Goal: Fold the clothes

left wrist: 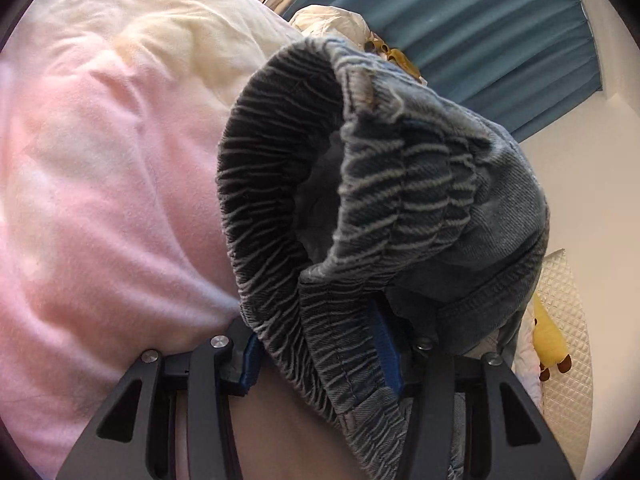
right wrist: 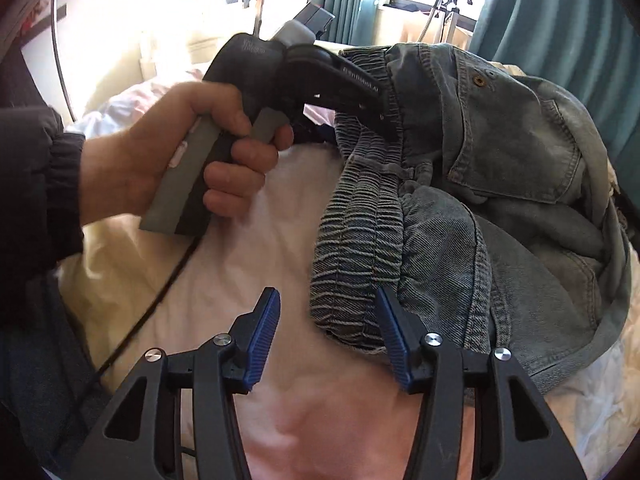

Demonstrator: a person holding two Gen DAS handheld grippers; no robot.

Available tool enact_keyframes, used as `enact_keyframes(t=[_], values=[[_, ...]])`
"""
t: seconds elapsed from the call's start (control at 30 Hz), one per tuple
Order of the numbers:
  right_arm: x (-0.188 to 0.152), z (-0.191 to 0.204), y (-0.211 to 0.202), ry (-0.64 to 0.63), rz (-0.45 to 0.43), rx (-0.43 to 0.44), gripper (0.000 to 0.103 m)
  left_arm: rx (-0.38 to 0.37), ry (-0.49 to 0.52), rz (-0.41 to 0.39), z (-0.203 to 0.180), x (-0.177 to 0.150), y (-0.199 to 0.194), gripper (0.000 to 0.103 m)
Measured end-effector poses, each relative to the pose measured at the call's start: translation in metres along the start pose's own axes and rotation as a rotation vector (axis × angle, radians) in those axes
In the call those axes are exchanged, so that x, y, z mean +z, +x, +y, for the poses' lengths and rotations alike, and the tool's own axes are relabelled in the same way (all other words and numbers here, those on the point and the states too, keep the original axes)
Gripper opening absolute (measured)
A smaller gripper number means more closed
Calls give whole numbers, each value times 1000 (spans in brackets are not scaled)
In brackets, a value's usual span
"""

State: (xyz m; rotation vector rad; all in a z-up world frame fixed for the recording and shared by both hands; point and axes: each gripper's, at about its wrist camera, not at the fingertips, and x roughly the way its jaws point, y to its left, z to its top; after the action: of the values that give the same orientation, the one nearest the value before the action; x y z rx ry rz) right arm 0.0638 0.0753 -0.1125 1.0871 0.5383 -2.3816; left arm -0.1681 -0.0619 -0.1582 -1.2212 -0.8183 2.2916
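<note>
Left gripper (left wrist: 320, 344) jaws clamped on the denim pants (right wrist: 460, 184) waistband, lifted off the bed (right wrist: 248, 280). Right gripper (right wrist: 326, 336) jaws apart, waistband edge just beyond them, not pinched.

The denim trousers (right wrist: 460, 200) lie heaped on the blanket (right wrist: 248, 272), curtains (right wrist: 560, 20) behind them.

Faded denim jeans (right wrist: 500, 208), ribbed elastic waistband (right wrist: 356, 240), soft fleecy blanket (left wrist: 100, 200)
</note>
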Motion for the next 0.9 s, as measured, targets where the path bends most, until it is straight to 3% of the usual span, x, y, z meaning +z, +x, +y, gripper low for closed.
enact_keyframes(t=[0.17, 0.23, 0.33, 0.4, 0.5, 0.6, 0.73, 0.8, 0.9], values=[[-7, 9, -18, -40, -47, -121, 50, -59, 29, -40, -12, 4, -5, 31], [-8, 9, -23, -23, -75, -104, 50, -121, 34, -44, -17, 6, -10, 29], [-9, 9, -5, -12, -4, -76, 51, -246, 39, -33, -23, 9, -16, 29], [-6, 13, 3, -41, 14, -116, 52, -336, 1, -26, -22, 10, -18, 29], [-8, 13, 5, -44, 17, -161, 58, -303, 5, -5, -23, 9, -12, 28], [-9, 8, 10, -21, 22, -178, 69, -215, -13, 15, -21, 7, -1, 29], [-12, 11, 24, -48, 36, -210, 69, -198, -64, 48, -16, 1, 14, 30], [-13, 17, 29, -82, 26, -236, 69, -120, -57, 69, -18, 0, 21, 32], [-12, 12, 28, -54, 10, -218, 68, -81, -52, 72, -23, -4, 24, 32]])
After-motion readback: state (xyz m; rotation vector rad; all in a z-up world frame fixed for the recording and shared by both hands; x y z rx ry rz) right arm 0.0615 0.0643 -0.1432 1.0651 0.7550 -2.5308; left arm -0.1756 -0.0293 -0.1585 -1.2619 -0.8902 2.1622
